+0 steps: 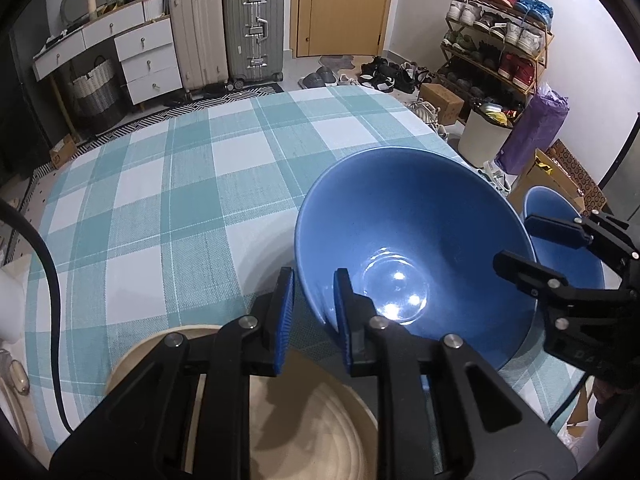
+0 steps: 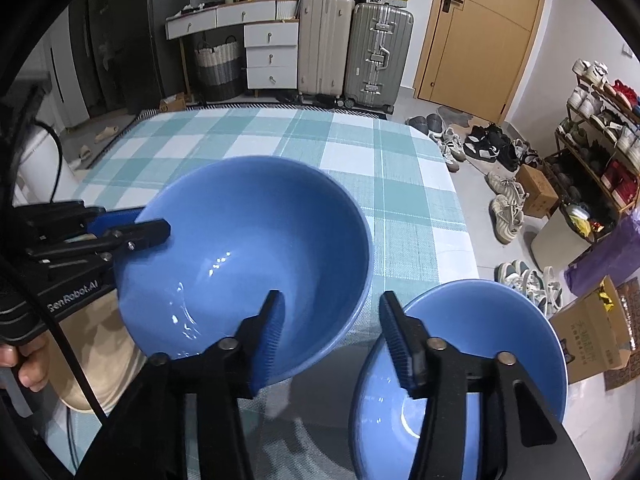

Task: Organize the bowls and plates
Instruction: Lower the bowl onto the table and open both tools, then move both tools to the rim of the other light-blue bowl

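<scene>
A large blue bowl (image 1: 400,220) (image 2: 248,220) hangs tilted over the checked tablecloth (image 1: 160,200). My left gripper (image 1: 314,272) (image 2: 154,220) is shut on its rim, one finger inside the bowl and one outside. My right gripper (image 2: 331,296) (image 1: 513,242) stands open astride the opposite rim. Its left pad is over the bowl's inside, its right pad is above a smaller blue bowl (image 2: 480,320) (image 1: 544,200), and neither pad presses on anything. The small bowl sits at the table's right edge. A beige plate (image 1: 320,420) (image 2: 100,340) lies under my left gripper.
A hand (image 2: 32,364) holds the left gripper, and a black cable (image 1: 48,280) trails over the table's left side. Beyond the table stand suitcases (image 1: 252,28), white drawers (image 1: 148,64), a shoe rack (image 1: 500,40), loose shoes (image 2: 504,200) and cardboard boxes (image 2: 592,332).
</scene>
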The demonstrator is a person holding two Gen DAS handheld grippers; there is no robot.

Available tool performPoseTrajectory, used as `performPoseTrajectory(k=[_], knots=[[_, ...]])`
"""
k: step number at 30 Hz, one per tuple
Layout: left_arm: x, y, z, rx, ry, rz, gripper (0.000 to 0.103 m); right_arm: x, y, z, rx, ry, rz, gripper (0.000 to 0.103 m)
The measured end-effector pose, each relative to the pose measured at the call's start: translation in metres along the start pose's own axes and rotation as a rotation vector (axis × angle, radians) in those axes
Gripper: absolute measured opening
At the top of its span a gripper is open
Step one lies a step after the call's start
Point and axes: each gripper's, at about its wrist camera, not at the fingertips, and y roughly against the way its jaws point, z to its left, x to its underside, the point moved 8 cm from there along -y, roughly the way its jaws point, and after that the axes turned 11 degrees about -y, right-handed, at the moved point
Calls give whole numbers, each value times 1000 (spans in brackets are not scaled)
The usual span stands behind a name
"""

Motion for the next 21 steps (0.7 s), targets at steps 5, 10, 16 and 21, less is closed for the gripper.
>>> performPoseTrajectory(k=[5, 10, 16, 21], knots=[[-2, 18, 4, 10, 25, -33, 43, -8, 23, -6, -39, -7, -40, 82], [-7, 45, 1, 31, 34, -80, 82, -13, 53, -16, -94, -52, -72, 94], [-11, 75, -15, 68, 51, -121, 102, -9, 97, -40, -131, -131, -129, 102], [-9, 95, -43, 85, 21, -117, 102, 5, 133, -71, -133, -194, -162, 102]])
